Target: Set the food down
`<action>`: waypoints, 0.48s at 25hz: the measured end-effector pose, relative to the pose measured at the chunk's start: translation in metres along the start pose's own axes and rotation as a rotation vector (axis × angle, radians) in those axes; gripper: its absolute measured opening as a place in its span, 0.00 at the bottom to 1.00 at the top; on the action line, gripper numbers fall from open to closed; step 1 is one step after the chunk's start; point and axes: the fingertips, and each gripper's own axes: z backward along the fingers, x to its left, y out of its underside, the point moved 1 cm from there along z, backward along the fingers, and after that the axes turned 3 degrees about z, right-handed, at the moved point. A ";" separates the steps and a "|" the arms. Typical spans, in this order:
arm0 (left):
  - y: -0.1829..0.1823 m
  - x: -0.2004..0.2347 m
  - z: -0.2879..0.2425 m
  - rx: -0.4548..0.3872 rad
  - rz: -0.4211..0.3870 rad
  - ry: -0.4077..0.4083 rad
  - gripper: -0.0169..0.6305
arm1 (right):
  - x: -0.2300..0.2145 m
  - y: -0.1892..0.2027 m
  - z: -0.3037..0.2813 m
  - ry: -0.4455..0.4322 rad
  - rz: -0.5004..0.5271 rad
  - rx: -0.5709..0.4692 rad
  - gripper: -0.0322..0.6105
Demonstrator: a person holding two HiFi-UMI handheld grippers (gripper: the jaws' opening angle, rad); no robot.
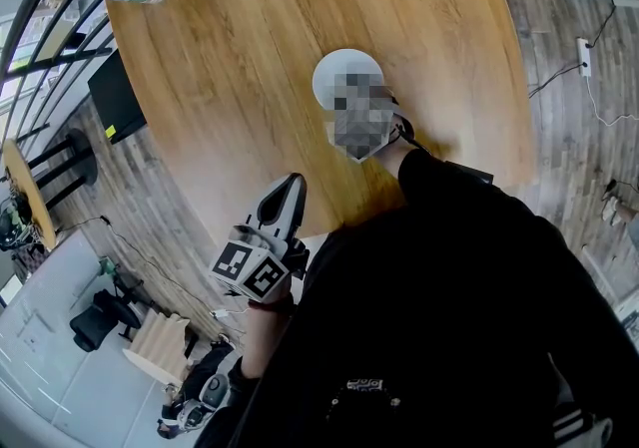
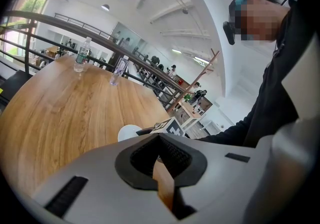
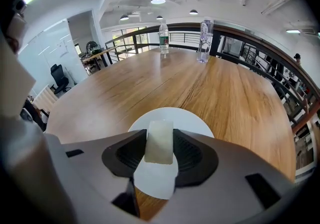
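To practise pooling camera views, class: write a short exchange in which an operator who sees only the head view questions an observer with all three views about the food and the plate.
Operator: My head view hides the tips of the right tongs. Are they holding anything?
Observer: Yes. The right gripper view shows the right tongs clamped on a pale block of food.
Operator: Where is it relative to the plate?
Observer: Over the white plate, whose visible surface is bare. I cannot tell whether it touches.
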 end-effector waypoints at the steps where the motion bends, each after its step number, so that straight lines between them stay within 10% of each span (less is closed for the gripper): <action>1: 0.000 0.000 0.000 0.000 0.001 0.000 0.03 | 0.000 0.002 -0.001 -0.001 0.001 0.004 0.32; 12: 0.000 0.003 0.003 -0.002 0.008 -0.005 0.03 | -0.001 0.008 -0.009 -0.010 0.002 0.027 0.32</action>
